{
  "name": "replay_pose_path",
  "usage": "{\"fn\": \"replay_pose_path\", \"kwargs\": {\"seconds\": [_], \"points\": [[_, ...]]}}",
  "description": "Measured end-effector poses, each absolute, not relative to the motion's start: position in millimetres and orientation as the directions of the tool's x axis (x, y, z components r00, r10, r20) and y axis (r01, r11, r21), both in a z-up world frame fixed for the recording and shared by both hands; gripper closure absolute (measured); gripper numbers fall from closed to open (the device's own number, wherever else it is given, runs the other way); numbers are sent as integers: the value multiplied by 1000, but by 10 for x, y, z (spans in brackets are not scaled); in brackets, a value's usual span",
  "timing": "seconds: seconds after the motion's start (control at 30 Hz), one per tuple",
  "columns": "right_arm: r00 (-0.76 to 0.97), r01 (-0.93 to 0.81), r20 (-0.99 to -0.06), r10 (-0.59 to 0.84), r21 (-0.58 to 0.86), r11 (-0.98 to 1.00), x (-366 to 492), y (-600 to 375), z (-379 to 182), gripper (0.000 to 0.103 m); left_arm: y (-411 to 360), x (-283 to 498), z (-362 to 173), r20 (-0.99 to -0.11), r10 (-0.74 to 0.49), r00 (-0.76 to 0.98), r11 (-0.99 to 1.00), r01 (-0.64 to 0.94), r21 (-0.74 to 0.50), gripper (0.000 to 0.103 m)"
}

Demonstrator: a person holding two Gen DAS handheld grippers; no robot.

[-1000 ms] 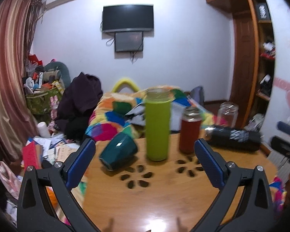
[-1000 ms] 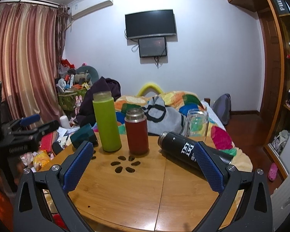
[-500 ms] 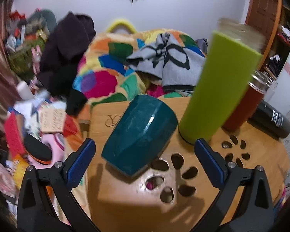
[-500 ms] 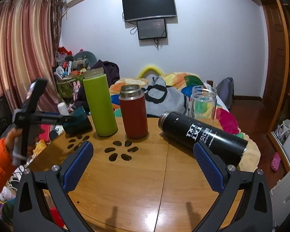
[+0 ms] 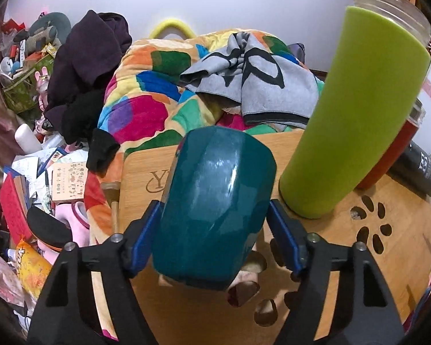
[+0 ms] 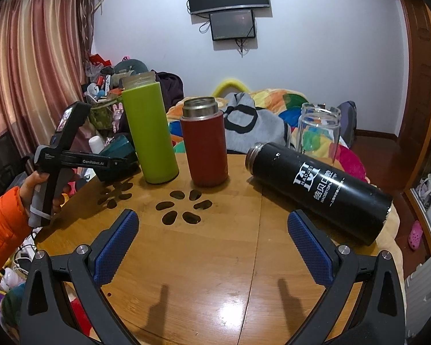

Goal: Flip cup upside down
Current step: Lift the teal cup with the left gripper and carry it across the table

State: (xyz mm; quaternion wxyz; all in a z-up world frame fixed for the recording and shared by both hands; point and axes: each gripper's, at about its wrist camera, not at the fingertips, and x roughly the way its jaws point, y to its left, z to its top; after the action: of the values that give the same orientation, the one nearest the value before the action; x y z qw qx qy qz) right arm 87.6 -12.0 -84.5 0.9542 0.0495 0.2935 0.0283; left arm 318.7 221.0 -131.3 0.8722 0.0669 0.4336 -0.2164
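From my left-hand camera, the left gripper [image 5: 214,237] has its blue pads pressed against both sides of the teal cup [image 5: 212,210], so it is clamped on the cup. The cup lies on its side, its flat base pointing away from me toward the far table edge. I cannot tell whether it rests on the wooden table [image 5: 344,302] or is lifted just clear of it. Just right of the cup stands the green bottle [image 5: 356,120], upright and close to the right pad, though not clearly touching it. Past the green bottle I see a strip of the red flask [image 5: 393,158], and beyond that the end of the black bottle [image 5: 422,169].

In my right-hand view, the right gripper [image 6: 212,254] hangs low over the near side of the table [image 6: 186,287], its fingers wide apart with nothing between them. Ahead of it the green bottle [image 6: 150,132] stands upright; the cup [image 6: 119,155] sits left of it, mostly hidden by the left gripper [image 6: 112,162] around it. Right of the green bottle is the red flask [image 6: 205,146], upright and uncapped. Farther right the black bottle [image 6: 321,192] lies on its side, and behind it stands a clear glass jar [image 6: 319,128]. Beyond the table is a bed with a multicoloured blanket [image 6: 324,141].
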Motion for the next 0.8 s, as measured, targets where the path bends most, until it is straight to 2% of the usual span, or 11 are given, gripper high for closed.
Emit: {"fn": "replay_pose_path", "kwargs": {"seconds": [0.3,0.5,0.8], "points": [[824,-31,-559,95,123,992,857,-134,-870,0,2193,2786,-1272,-779,-298,552,893,450,-22,31],[814,-31,-572,106,139,990,808,-126,-921,0,2023,2255,-1241,-762,-291,578,858,510,59,31],[814,-36,-569,119,155,987,661,-126,-938,0,1681,1641,-1205,-752,-408,518,795,606,-14,31]]}}
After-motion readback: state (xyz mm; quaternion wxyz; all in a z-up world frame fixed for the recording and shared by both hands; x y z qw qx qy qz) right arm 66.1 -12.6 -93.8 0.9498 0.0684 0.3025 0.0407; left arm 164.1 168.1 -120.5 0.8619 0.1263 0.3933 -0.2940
